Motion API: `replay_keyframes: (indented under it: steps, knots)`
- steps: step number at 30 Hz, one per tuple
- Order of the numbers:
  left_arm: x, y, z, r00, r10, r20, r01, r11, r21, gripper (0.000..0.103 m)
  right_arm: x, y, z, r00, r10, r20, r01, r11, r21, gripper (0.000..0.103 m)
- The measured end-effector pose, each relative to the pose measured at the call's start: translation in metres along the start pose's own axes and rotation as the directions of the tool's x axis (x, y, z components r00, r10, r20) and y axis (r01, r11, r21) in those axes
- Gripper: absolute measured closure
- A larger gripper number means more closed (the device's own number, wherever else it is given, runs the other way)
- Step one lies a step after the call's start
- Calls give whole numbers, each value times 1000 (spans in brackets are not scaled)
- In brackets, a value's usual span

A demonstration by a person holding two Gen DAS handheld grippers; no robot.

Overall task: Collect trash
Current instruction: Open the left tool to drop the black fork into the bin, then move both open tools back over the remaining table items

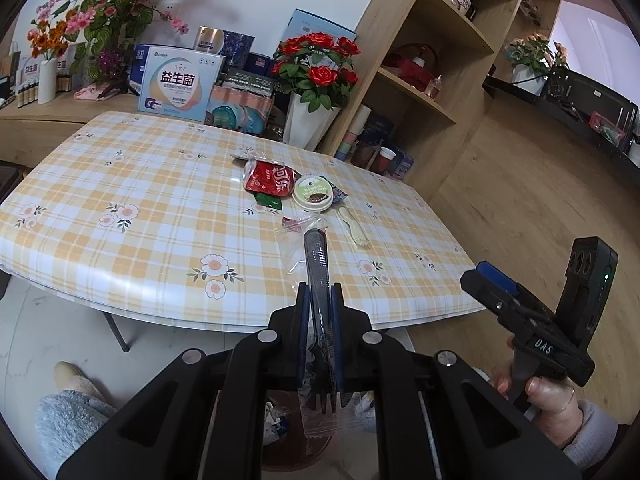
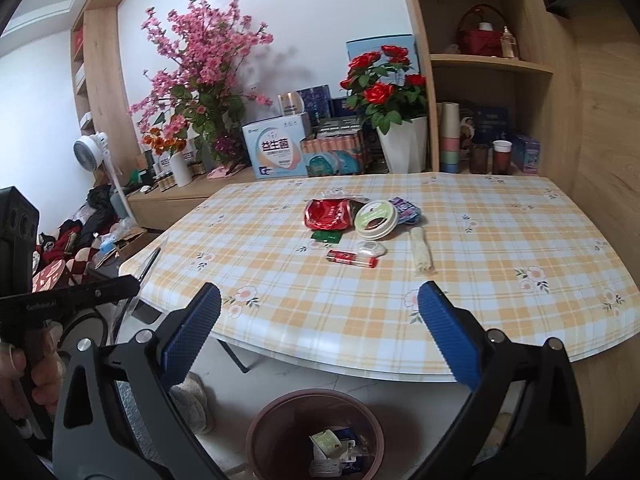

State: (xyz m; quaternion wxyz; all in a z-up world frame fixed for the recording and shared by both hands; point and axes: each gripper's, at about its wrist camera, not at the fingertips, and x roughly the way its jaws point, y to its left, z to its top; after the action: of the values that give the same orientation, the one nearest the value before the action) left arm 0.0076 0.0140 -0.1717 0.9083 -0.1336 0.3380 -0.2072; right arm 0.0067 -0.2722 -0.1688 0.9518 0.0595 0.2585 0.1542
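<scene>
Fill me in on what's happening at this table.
A person is clearing trash off a checked table with two hand-held grippers. The left hand-held gripper is shut on a black plastic fork in a clear wrapper, held above a brown bin on the floor. The right hand-held gripper is open and empty, over the same bin, which already holds some wrappers. A crushed red can, a round lid and a red lighter remain on the table.
</scene>
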Motion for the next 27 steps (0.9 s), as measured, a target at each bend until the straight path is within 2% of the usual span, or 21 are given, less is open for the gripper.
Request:
replay_keyframes:
  steps: [5, 10, 12, 14, 17, 19, 21, 23, 27]
  knots:
    - [8, -5, -5, 1000, -6, -29, 6, 1000, 11, 93, -4, -9, 0, 998, -56, 20, 56, 998, 17, 6]
    - [21, -14, -10, 997, -38, -71, 39, 999, 18, 92, -4, -20, -2, 998, -59, 26, 58, 997, 54, 6]
    - [25, -19, -11, 995, -54, -83, 57, 998, 29, 80, -5, -22, -3, 998, -63, 26, 61, 996, 59, 6]
    - [27, -24, -12, 994, -75, -85, 79, 996, 42, 36, -5, -25, -4, 997, -67, 25, 66, 996, 63, 6]
    - [25, -27, -11, 994, -84, -68, 87, 995, 49, 18, -4, -28, -6, 997, -77, 21, 76, 994, 73, 6]
    - [24, -26, -10, 998, -24, -55, 27, 998, 55, 10, -3, -30, -7, 995, -94, 17, 92, 993, 80, 6]
    - [23, -23, -9, 998, 57, -40, -54, 996, 69, 7, -2, -31, -7, 994, -107, 11, 106, 991, 83, 6]
    - [24, -19, -8, 990, 140, -30, -137, 987, 85, 6, -1, -31, -8, 994, -113, 5, 112, 990, 83, 6]
    - [22, -6, -8, 977, 214, -18, -212, 975, 72, 6, 0, -30, -7, 993, -117, 1, 117, 991, 72, 6]
